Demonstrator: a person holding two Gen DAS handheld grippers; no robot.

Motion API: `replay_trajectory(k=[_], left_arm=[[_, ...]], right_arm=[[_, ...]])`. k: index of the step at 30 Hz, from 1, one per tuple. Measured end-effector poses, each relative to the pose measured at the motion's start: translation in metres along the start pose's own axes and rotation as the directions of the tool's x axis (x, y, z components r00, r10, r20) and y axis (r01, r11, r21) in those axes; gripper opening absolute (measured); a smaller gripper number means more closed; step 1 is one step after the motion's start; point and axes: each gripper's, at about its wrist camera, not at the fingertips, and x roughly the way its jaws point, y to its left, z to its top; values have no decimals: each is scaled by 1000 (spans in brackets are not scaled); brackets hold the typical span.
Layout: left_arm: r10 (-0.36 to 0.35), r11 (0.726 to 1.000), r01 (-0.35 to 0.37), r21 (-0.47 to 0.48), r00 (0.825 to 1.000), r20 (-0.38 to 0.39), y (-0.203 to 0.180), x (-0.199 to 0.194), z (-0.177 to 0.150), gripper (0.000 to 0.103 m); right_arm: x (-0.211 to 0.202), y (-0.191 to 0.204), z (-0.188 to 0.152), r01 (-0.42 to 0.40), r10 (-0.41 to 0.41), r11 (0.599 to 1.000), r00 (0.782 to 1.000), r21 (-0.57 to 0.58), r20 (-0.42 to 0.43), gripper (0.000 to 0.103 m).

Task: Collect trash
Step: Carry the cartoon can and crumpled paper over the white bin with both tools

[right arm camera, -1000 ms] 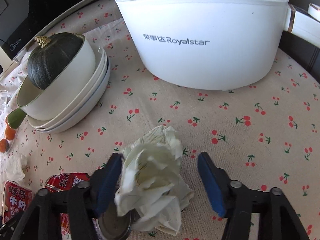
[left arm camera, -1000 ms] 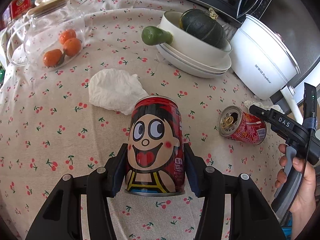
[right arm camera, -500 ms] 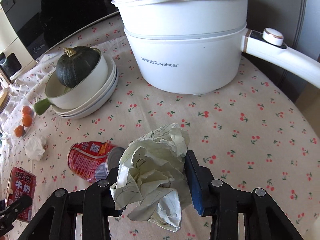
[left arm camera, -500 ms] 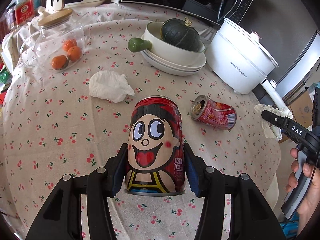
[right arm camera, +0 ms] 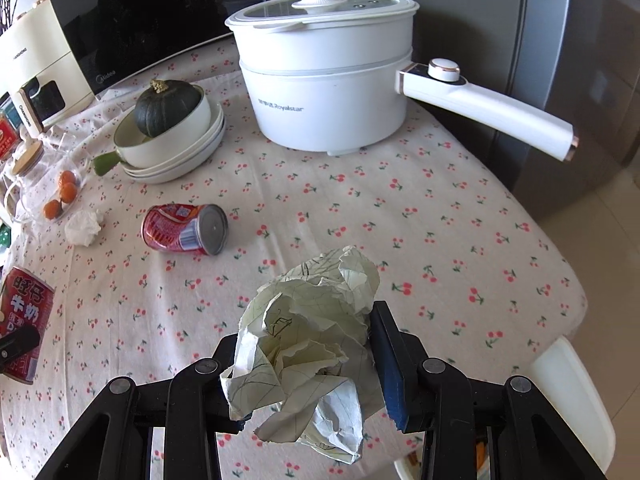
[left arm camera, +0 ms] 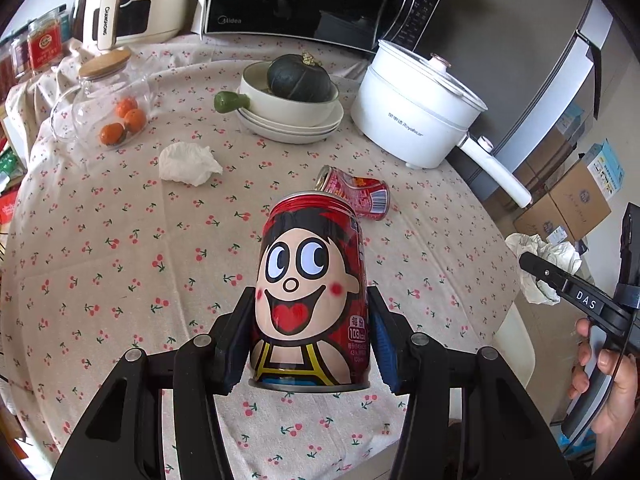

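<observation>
My left gripper (left arm camera: 312,340) clamps the cartoon milk can (left arm camera: 310,300); my right gripper (right arm camera: 308,356) pinches a crumpled paper ball (right arm camera: 308,344), both lifted above the cherry-print tablecloth (right arm camera: 440,220). Next I need a bin, which I can't see.

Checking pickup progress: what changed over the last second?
The right gripper closed its fingers on the crumpled paper. Both grippers pulled back from the table, the left gripper carrying the cartoon can. The tipped can and tissue stayed.
</observation>
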Motion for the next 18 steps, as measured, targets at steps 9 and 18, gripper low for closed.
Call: replay_trajectory(k=[9,18], left_arm=[[-53,998,53,18,998,-20,-18,0,-22,55],[-115,992,117,47,992,-43,-52,12,-25,55]], right_arm=[[-15,-32,-43,7,-6,1000,999,24,-33,44],[-24,-75,-63,42,-35,996,996,82,-83,45]])
